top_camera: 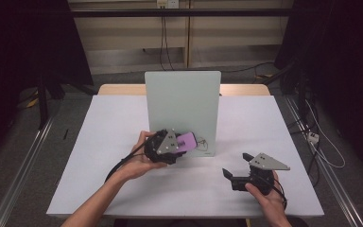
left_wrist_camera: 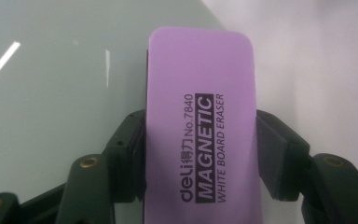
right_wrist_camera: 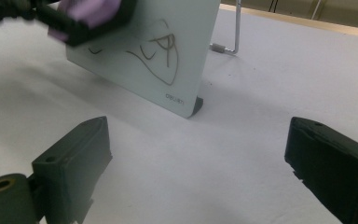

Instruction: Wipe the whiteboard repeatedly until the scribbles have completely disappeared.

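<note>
A purple whiteboard eraser [left_wrist_camera: 200, 126] printed "MAGNETIC WHITE BOARD ERASER" sits between the black jaws of my left gripper [left_wrist_camera: 200, 154], which is shut on it. In the high view the left gripper [top_camera: 182, 145] holds the eraser [top_camera: 187, 141] against the lower left of a small upright pale-green whiteboard [top_camera: 184, 101]. Dark pen scribbles [right_wrist_camera: 161, 51] mark the board's lower right corner, just right of the eraser [right_wrist_camera: 91, 11]. My right gripper [top_camera: 236, 166] rests low on the table at the front right, open, with nothing between its fingers [right_wrist_camera: 72, 158].
The board stands on a white table cover [top_camera: 104, 137], propped by a wire stand [right_wrist_camera: 230, 44] behind it. A wooden table edge [top_camera: 123, 89] shows at the back. Dark floor, rails and cables surround the table.
</note>
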### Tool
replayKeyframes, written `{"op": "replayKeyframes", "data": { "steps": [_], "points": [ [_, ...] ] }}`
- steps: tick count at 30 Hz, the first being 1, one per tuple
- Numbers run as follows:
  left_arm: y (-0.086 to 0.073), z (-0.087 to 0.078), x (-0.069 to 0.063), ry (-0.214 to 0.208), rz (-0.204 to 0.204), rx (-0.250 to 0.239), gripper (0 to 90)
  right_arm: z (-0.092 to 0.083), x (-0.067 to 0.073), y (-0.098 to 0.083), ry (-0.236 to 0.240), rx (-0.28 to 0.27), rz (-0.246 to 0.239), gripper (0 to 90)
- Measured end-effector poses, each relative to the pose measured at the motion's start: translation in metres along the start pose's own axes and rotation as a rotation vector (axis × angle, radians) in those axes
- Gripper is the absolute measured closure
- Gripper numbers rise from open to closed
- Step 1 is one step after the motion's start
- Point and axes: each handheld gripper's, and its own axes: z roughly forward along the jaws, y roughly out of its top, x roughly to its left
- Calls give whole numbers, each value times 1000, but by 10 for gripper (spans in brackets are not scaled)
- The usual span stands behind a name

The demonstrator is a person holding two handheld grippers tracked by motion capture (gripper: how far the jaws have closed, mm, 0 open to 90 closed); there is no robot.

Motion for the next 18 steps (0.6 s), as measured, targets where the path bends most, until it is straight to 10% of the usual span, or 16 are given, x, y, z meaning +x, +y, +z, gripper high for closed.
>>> {"op": "replayKeyframes", "data": {
  "steps": [6,18],
  "points": [
    [-7,-6,2,-8,22,34,411,0,0,0,0,1,-1,68],
    [-41,-8,-9,-162,0,191,410,2,1,0,1,2,3,68]
  ]
}}
